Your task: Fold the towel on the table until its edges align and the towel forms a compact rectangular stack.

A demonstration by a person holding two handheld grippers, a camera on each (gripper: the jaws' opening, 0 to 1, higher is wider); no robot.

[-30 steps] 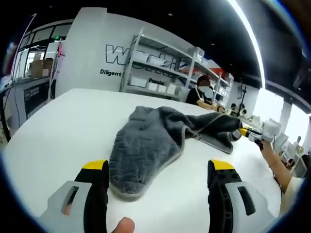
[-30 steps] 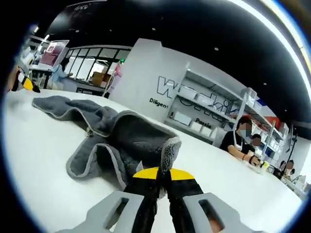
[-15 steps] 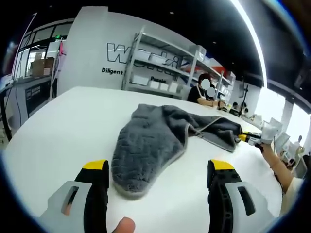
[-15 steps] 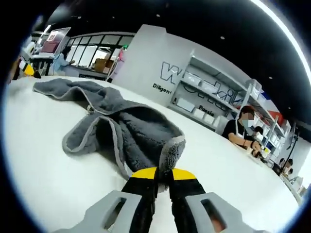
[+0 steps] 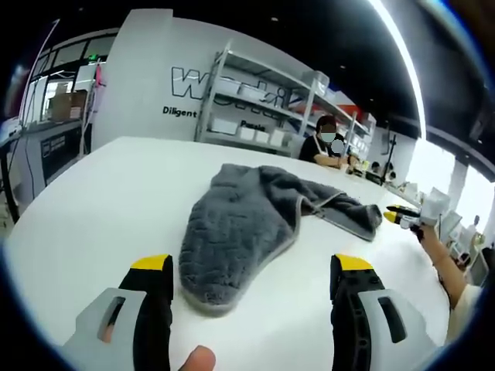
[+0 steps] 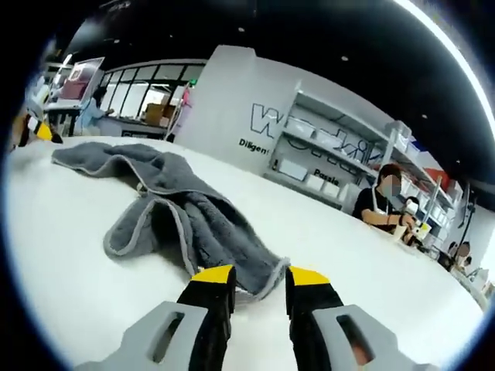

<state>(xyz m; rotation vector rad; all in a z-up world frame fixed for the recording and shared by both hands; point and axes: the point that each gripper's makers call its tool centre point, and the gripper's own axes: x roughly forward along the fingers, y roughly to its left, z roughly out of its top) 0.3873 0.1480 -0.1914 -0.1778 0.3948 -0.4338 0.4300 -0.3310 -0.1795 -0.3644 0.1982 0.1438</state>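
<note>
A grey towel (image 5: 240, 224) lies crumpled on the white table (image 5: 100, 193), one rounded end reaching toward my left gripper (image 5: 251, 267). That gripper is open wide, its yellow tips well apart and a little short of the towel's near end. In the right gripper view the towel (image 6: 186, 216) stretches from the far left toward my right gripper (image 6: 259, 277), which is open with a narrow gap. A towel corner lies flat on the table (image 6: 69, 270) at that gap. The right gripper (image 5: 402, 215) also shows at the far right of the left gripper view, just beyond the towel's other end.
The table's far edge runs behind the towel. Past it stand metal shelves (image 5: 255, 116) with boxes and a white wall with lettering. People sit at the back right (image 6: 383, 209). A person's hand (image 5: 435, 249) holds the right gripper.
My right gripper has opened and let go of the towel corner it was shut on; the corner now lies on the table. The left gripper stays open in place.
</note>
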